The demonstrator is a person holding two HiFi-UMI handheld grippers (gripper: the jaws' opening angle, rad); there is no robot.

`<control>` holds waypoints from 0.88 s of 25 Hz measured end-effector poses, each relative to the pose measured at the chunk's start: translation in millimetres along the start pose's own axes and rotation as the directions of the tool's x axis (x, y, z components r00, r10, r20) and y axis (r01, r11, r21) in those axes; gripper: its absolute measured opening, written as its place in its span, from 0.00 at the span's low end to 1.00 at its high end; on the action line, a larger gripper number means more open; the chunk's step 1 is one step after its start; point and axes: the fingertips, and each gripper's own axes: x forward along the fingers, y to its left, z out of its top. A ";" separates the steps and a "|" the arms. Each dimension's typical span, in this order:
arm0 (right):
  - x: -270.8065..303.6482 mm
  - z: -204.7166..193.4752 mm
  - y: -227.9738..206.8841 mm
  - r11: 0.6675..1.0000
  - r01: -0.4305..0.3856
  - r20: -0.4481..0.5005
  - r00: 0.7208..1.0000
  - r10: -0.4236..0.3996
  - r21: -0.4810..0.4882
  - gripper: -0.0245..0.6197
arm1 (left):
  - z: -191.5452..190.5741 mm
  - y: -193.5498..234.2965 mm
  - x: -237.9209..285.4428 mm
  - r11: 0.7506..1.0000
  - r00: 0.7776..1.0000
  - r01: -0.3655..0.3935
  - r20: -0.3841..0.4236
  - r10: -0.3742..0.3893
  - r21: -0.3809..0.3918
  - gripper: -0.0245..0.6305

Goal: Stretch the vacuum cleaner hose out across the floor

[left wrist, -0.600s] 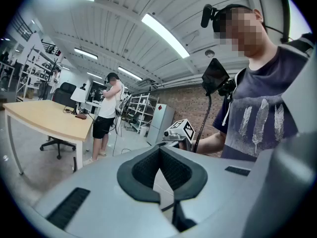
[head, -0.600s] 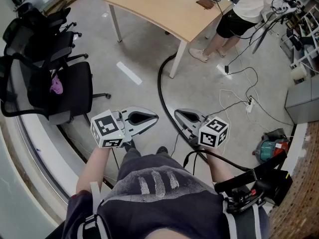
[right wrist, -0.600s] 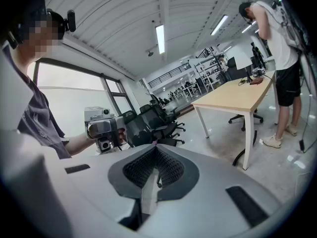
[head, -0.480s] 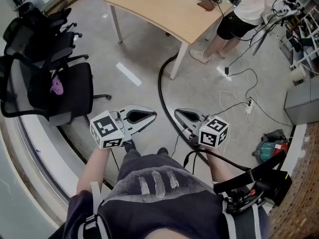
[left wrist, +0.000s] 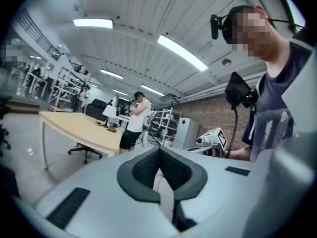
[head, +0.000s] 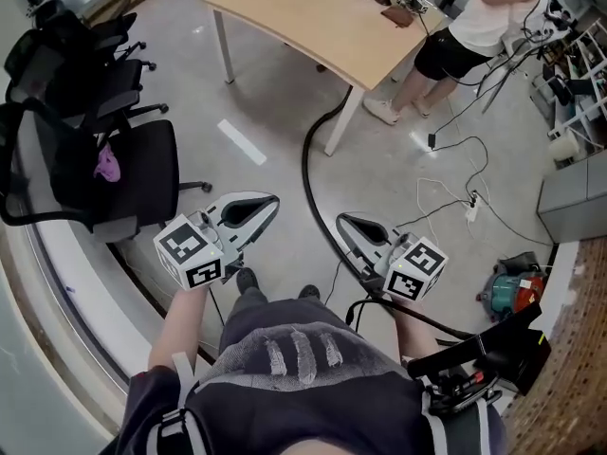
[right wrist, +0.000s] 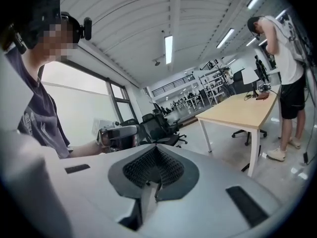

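Vacuum cleaner hose (head: 304,164): black, lying on the floor (head: 266,83) in a long curve from beside a leg of the desk (head: 313,17) toward the person's feet. Judged light, flexible and springy, likely to recoil, so best pinched across its width on a bare stretch of the curve. Left gripper (head: 272,200) and right gripper (head: 342,219): jaws fully together, nothing between them, both held above the floor and clear of the hose.

— Where is the light coming from?
— Ceiling strip lights (left wrist: 91,22) are shining bright and even; shadows are looking soft.
— And the edges?
— Both gripper views are bending, corners are going black, the foreground is blurring.
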 end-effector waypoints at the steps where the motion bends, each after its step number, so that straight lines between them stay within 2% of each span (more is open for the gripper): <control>1: -0.9 -0.2 -1.8 1.000 0.001 0.002 1.000 -0.001 0.009 0.05 | -0.4 7.6 -3.2 0.999 0.999 -0.035 0.012 0.035 -0.031 0.05; 3: 3.4 -0.5 -4.9 1.000 -0.001 -0.010 1.000 0.001 0.016 0.05 | -0.7 17.4 -11.3 0.996 0.997 -0.064 0.029 0.066 -0.060 0.05; 7: 28.3 -5.0 3.4 0.999 -0.029 -0.063 0.998 0.030 0.021 0.05 | -6.2 25.6 -31.0 0.997 0.997 -0.069 0.019 0.070 -0.033 0.05; 14: 103.5 -2.3 32.3 0.999 -0.008 -0.108 0.994 0.011 0.032 0.05 | 0.8 73.2 -100.1 0.995 0.995 -0.085 0.039 0.087 -0.051 0.05; 19: 137.1 -3.9 39.1 0.997 0.052 -0.108 0.993 -0.045 0.059 0.05 | -4.6 103.0 -126.1 0.997 0.998 -0.052 0.029 0.054 -0.064 0.05; 22: 157.0 -13.5 38.2 0.994 0.094 -0.144 0.986 -0.086 0.049 0.05 | -8.3 118.5 -130.9 0.997 0.999 -0.036 0.015 0.037 -0.067 0.05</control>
